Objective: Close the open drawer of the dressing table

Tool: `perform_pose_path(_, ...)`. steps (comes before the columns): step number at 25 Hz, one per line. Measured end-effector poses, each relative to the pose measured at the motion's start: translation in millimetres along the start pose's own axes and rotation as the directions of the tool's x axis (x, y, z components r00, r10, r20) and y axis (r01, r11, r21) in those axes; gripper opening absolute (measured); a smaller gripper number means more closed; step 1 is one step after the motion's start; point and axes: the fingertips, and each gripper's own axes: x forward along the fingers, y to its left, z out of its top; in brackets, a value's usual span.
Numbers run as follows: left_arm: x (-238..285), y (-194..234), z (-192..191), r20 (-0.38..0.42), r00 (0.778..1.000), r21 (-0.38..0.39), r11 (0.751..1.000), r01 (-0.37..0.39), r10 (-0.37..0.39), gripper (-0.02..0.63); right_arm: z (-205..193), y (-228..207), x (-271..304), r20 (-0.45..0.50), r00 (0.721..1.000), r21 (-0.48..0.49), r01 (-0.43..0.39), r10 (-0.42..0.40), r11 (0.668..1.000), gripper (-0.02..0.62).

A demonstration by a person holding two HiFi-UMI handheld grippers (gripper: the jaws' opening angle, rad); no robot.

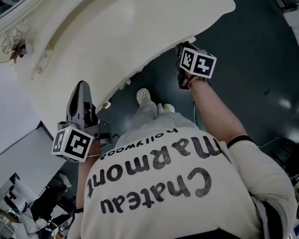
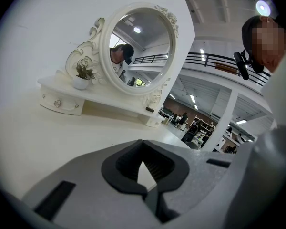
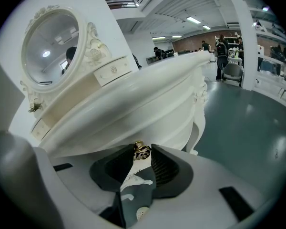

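The right gripper (image 3: 142,156) has its two jaws pinching one small gold knob (image 3: 142,150), a pad on either side of it. The knob sits on the curved white front of the drawer (image 3: 128,136), low under the rim of the dressing table (image 1: 139,24). I cannot tell how far out the drawer stands. The left gripper (image 2: 143,149) has its jaws pressed together at the tips with nothing between them, and it hangs over the bare tabletop, well apart from the right one. On the table stands one oval mirror (image 2: 138,46) with one small potted plant (image 2: 82,75) beside its frame. On the dark floor below are the person's two white shoes (image 1: 143,94).
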Motion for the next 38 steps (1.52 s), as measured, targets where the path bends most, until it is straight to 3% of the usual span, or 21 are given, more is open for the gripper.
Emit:
perform_pose_path(16,-6,-1,14,0.004,0.997,0.008,0.997,0.073,-0.073,0.008,-10,6,-10,-0.051,0.997,0.045,0.053,-0.05,0.998,0.132)
perform_pose_path(23,2,-22,7,-0.016,0.992,0.03,0.992,0.124,-0.124,0.008,-6,15,-52,-0.01,1.0,0.047,0.012,-0.011,0.999,0.129)
perform_pose_path(26,6,-41,1,-0.033,0.986,0.043,0.985,0.164,-0.163,0.008,-1,14,-78,0.034,0.999,0.069,-0.007,0.005,0.998,0.07)
perform_pose_path(32,18,-87,-13,-0.044,0.967,0.07,0.965,0.254,-0.252,0.008,19,10,-125,0.162,0.986,0.151,-0.07,0.045,0.986,0.054)
perform_pose_path(35,18,-113,-19,-0.044,0.957,0.083,0.954,0.289,-0.286,0.008,31,13,-156,0.228,0.972,0.128,-0.092,0.061,0.988,0.051)
perform_pose_path(38,19,-134,-23,-0.03,0.951,0.082,0.947,0.31,-0.308,0.008,47,18,-183,0.295,0.952,0.044,-0.095,0.078,0.995,0.046)
